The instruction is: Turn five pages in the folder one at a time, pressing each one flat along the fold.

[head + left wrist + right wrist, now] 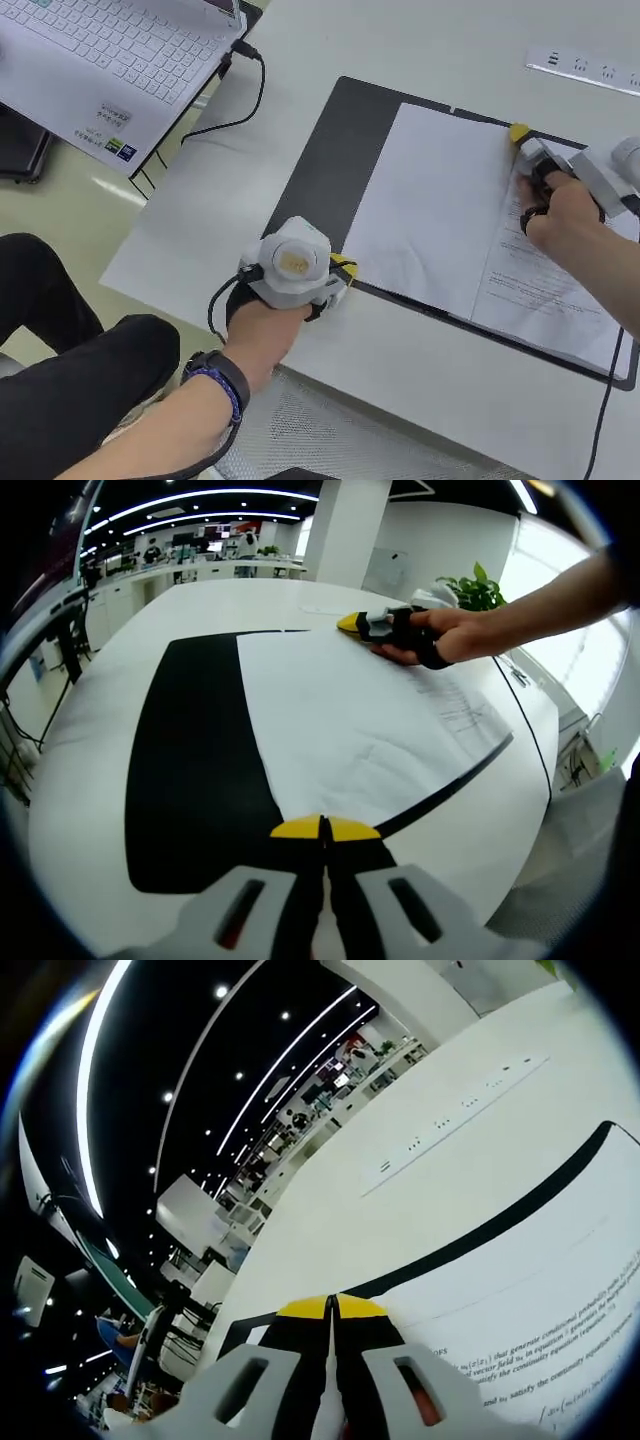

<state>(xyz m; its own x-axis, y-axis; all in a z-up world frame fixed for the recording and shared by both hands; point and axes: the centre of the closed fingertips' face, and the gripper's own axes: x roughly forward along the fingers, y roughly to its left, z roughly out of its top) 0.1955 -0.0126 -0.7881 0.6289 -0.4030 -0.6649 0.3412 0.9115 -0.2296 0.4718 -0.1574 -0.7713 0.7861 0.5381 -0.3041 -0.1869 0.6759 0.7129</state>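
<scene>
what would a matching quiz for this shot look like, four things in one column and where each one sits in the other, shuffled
Things
1. left gripper
2. right gripper
3. laptop
4. printed page

Places
a. tips at the far end of the fold
b. lying on the right half of the folder
c. tips at the folder's near edge
d. left of the table, cable plugged in

Pairs: 1-c, 2-a, 3-d, 4-b

White table (420, 40) — ceiling strip lights (240, 493)
</scene>
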